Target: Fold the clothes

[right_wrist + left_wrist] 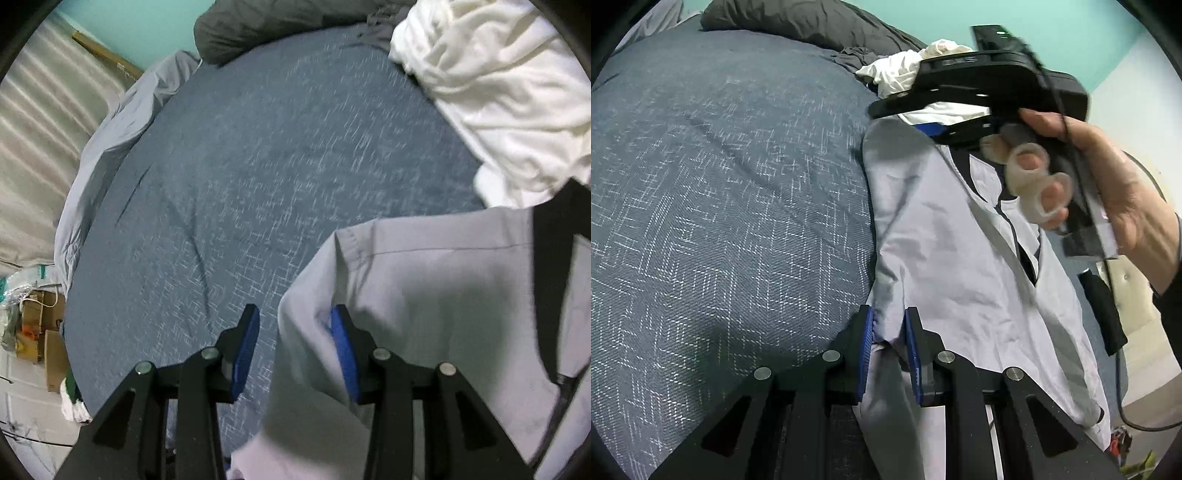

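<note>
1. Left wrist view: the left gripper has its blue pads drawn close together, pinching a bunched edge of the pale grey shirt. The shirt lies along the right side of the blue patterned bedspread. Further up, a hand holds the right gripper, whose black fingers straddle the shirt's far end. A crumpled white garment lies behind it.

2. Right wrist view: the right gripper stands partly open. The shirt edge lies between the pads, draped against the right-hand one, while the left-hand pad is over bare bedspread; nothing is clamped. The white garment is heaped beyond the shirt.
</note>
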